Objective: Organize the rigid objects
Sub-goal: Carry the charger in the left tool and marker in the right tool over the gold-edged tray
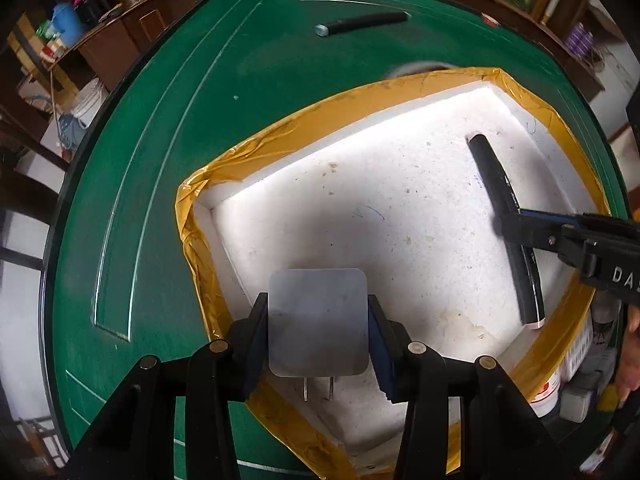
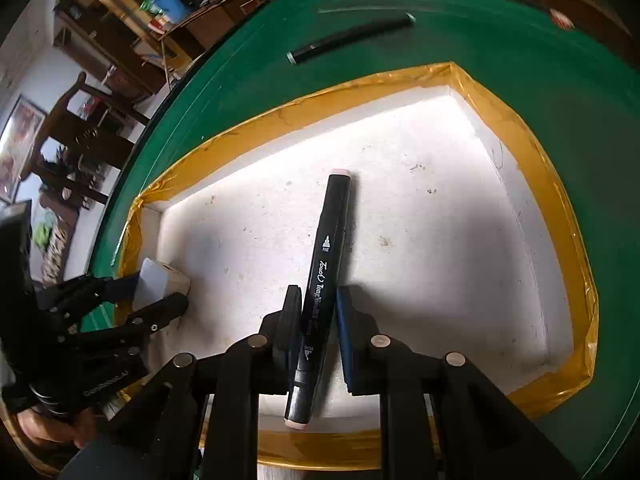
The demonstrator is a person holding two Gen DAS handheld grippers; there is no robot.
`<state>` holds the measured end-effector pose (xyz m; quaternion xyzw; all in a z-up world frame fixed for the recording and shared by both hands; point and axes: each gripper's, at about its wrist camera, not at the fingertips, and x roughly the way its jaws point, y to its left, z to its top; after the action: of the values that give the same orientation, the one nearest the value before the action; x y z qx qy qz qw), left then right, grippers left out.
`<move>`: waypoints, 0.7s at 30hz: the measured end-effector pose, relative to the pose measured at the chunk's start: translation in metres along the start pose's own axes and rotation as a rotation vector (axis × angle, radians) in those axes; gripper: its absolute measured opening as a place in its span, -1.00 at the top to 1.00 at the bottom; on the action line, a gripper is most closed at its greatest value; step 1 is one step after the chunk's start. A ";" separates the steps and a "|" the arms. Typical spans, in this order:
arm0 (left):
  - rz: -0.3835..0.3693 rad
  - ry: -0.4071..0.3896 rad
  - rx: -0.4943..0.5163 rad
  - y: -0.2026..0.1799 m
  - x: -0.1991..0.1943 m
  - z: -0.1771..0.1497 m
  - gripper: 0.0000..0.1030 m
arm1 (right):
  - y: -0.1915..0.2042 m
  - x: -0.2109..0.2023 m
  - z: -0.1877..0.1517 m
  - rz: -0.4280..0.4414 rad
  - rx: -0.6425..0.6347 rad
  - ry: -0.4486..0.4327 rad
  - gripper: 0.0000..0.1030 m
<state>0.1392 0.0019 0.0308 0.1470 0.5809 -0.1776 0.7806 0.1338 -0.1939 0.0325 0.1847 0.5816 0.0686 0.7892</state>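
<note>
My left gripper (image 1: 317, 300) is shut on a white plug adapter (image 1: 318, 320), its two prongs pointing back toward the camera. It hangs over the near left corner of a white foam tray (image 1: 360, 96) rimmed with yellow tape. My right gripper (image 2: 320, 294) is shut on a black marker with pink ends (image 2: 334, 216), held over the tray's floor. In the left wrist view that marker (image 1: 490, 168) and the right gripper (image 1: 510, 228) come in from the right. In the right wrist view the adapter (image 2: 160, 278) sits at the left. A second black marker (image 1: 362, 23) lies on the green table beyond the tray.
The tray rests on a round green table (image 1: 160, 120) with a wooden rim. A pale round object (image 1: 416, 68) peeks out behind the tray's far rim. Shelves with bottles (image 1: 68, 24), chairs and white buckets (image 1: 92, 100) stand off the table's left edge.
</note>
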 end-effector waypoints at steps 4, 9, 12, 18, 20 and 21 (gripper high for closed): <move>0.011 -0.010 0.009 -0.005 -0.001 0.000 0.07 | 0.001 -0.003 -0.009 0.006 -0.005 -0.004 0.69; -0.013 -0.027 -0.060 0.000 0.006 0.022 0.07 | 0.013 -0.003 0.004 -0.034 -0.071 -0.026 0.71; -0.006 -0.036 -0.071 -0.004 0.011 0.032 0.07 | 0.020 0.004 0.012 -0.072 -0.111 -0.028 0.71; 0.008 -0.052 -0.075 -0.008 0.014 0.044 0.07 | 0.018 0.011 0.019 -0.109 -0.118 -0.016 0.71; 0.005 -0.055 -0.081 -0.007 0.014 0.044 0.07 | 0.019 0.012 0.016 -0.111 -0.119 -0.016 0.71; 0.005 -0.057 -0.083 -0.005 0.014 0.044 0.06 | 0.020 0.013 0.016 -0.112 -0.118 -0.016 0.70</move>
<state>0.1779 -0.0234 0.0291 0.1107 0.5651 -0.1556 0.8026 0.1545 -0.1750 0.0325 0.1056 0.5796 0.0567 0.8060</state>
